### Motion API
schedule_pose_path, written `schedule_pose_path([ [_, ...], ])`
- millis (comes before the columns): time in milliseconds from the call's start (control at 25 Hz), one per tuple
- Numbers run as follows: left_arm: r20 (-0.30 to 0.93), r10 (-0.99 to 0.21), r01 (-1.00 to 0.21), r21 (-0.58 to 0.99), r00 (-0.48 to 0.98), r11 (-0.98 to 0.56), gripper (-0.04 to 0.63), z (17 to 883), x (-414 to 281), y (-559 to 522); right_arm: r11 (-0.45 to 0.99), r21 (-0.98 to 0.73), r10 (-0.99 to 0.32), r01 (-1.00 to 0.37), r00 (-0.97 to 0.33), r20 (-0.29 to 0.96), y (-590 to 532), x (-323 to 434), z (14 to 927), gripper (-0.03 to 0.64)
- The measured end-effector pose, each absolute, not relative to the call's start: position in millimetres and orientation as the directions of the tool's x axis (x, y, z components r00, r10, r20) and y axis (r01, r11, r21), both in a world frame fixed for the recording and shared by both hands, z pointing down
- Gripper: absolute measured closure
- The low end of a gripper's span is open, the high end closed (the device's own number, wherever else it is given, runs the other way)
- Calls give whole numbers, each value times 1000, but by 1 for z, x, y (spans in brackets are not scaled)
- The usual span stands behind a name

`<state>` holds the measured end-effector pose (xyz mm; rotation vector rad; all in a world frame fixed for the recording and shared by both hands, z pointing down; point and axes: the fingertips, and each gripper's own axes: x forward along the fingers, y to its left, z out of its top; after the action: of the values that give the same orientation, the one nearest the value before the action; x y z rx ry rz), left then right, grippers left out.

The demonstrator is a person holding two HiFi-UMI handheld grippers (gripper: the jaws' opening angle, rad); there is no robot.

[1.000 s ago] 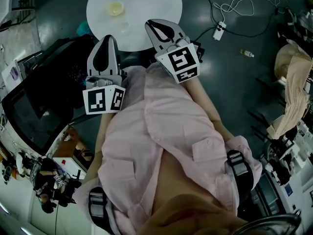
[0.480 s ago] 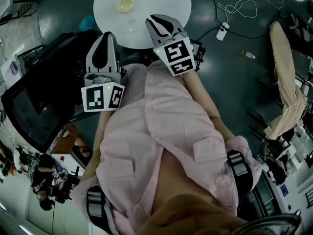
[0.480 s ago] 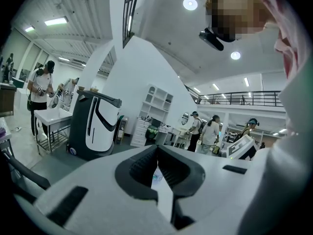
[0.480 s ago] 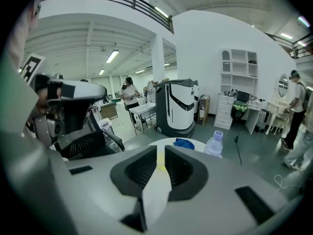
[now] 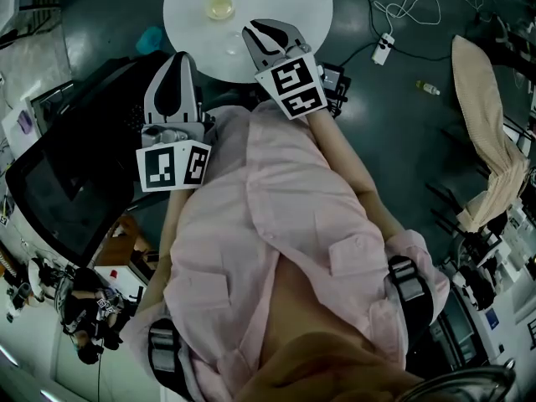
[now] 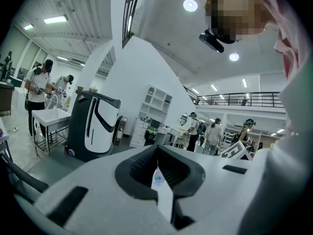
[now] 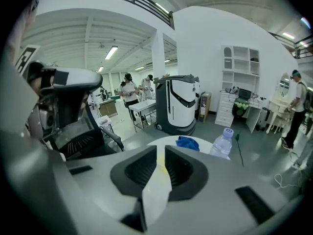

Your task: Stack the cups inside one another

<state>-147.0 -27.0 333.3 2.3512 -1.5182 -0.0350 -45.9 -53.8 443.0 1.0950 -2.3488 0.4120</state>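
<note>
A round white table [image 5: 285, 15] stands ahead of me in the head view. A shallow yellow cup [image 5: 220, 7] sits on it, with a small clear cup [image 5: 232, 49] nearer the front edge. My right gripper [image 5: 258, 30] reaches over the table's near edge, just right of the clear cup, shut with nothing in it. My left gripper [image 5: 177, 60] hangs short of the table on the left, also shut and empty. In the right gripper view the closed jaws [image 7: 160, 150] point down at the table [image 7: 200, 140].
A blue cloth [image 7: 187, 143] and a water bottle [image 7: 223, 142] stand at the table's far side. A black chair [image 7: 78, 131] is to the left, a dark screen [image 5: 50, 182] on the floor left, a power strip [image 5: 381, 50] with cables on the right.
Both grippers have moved forward toward the table. The right one has also sunk and now reaches over the table's near edge, beside the clear cup.
</note>
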Motion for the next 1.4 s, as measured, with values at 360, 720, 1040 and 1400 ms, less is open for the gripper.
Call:
schedule_pose_path([
  [360, 150, -879, -865, 311, 453, -393, 577, 334, -149, -38, 619, -51, -601, -784, -515, 612, -61, -50, 464, 563],
  [720, 141, -869, -852, 321, 475, -414, 577, 333, -150, -45, 662, 5, -537, -750, -470, 701, -66, -58, 502, 529],
  [1040, 136, -866, -846, 331, 482, -419, 577, 334, -153, -54, 707, 14, -461, -707, -444, 768, -70, -65, 539, 526],
  [1400, 142, -854, -836, 336, 501, -434, 577, 336, -149, -63, 769, -12, -332, -639, -416, 846, -59, -72, 585, 523],
])
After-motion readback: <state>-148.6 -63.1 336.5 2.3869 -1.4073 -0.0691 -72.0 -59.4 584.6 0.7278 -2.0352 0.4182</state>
